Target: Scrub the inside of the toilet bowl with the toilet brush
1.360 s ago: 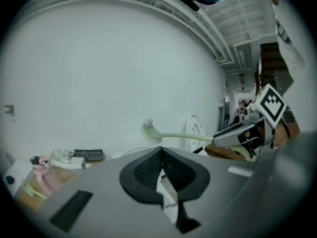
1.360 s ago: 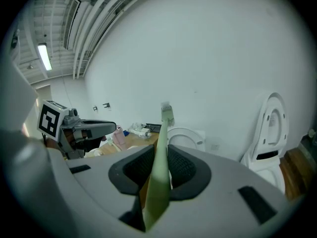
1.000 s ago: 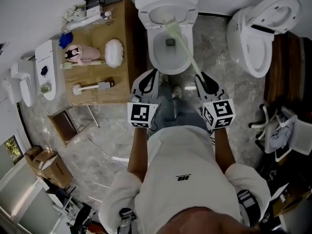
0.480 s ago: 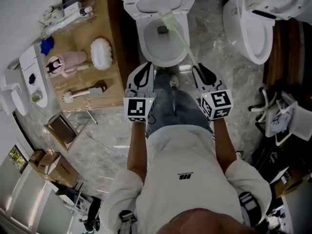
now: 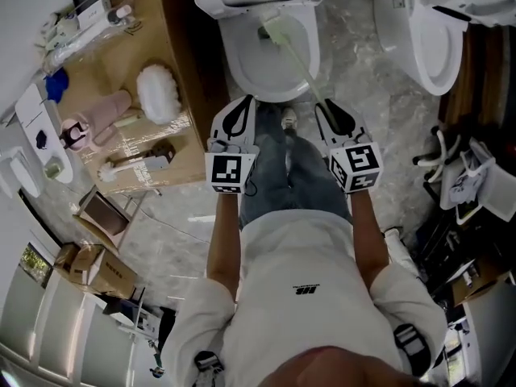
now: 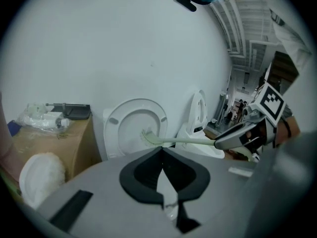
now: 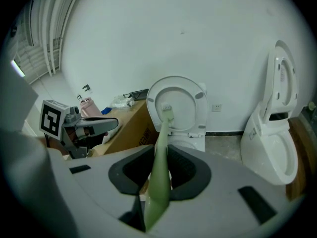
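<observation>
The white toilet (image 5: 239, 51) stands open at the top of the head view, its lid (image 7: 192, 94) raised against the wall. A pale green toilet brush (image 5: 300, 61) runs from my right gripper (image 5: 324, 109) into the bowl, and its head (image 5: 270, 27) lies beside the dark drain hole. The right gripper is shut on the brush handle (image 7: 160, 175). My left gripper (image 5: 247, 105) hovers just left of it at the bowl's front rim, shut and holding nothing. In the left gripper view its jaws meet in front of the brush (image 6: 171, 142) and the toilet (image 6: 130, 128).
A wooden cabinet (image 5: 181, 139) left of the toilet carries a white fluffy brush (image 5: 157, 93), a pink bottle (image 5: 101, 115) and a hand brush (image 5: 137, 161). A second toilet (image 5: 427, 31) stands at right. A folding stool (image 5: 101, 208) and cardboard boxes (image 5: 89, 266) sit lower left.
The brush head has slid from the bowl's back rim down to the drain hole. Both grippers have come closer to the toilet; the left stays shut and empty.
</observation>
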`<state>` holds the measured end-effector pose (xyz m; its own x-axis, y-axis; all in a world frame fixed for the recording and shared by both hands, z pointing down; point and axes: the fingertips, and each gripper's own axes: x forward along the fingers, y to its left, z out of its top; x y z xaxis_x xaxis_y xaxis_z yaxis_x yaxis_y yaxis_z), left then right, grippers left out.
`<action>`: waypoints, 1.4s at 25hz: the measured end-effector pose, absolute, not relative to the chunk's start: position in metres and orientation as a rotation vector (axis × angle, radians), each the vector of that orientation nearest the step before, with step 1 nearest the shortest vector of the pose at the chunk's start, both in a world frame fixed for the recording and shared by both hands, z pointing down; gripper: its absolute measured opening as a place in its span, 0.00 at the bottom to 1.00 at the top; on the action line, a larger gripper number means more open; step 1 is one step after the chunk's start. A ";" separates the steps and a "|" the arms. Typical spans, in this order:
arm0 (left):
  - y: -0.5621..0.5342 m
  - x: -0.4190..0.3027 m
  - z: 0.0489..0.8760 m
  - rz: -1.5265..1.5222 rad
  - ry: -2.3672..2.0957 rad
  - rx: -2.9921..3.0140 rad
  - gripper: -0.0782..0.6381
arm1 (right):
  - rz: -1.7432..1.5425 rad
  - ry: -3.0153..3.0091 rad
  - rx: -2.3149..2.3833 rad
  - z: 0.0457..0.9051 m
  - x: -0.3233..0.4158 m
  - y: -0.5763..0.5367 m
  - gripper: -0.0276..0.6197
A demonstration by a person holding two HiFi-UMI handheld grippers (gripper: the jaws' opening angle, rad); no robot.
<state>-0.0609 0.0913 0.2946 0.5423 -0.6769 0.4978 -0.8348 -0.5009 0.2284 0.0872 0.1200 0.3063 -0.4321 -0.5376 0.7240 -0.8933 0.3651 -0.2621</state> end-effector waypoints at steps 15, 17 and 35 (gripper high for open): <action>0.067 -0.062 0.404 0.568 -1.081 2.287 0.12 | 0.997 -1.965 1.214 0.405 0.076 0.098 0.16; 0.067 -0.061 0.414 0.574 -1.067 2.281 0.12 | 1.010 -1.952 1.213 0.415 0.077 0.098 0.16; 0.074 -0.063 0.476 0.614 -1.095 2.195 0.12 | 1.105 -1.890 1.077 0.499 0.072 0.107 0.16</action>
<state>-0.0633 0.0737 0.4762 0.5518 -0.5439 0.6322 -0.8231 -0.4772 0.3079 0.0721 0.1072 0.4990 -0.4199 -0.3112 0.8526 -0.8955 0.2946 -0.3335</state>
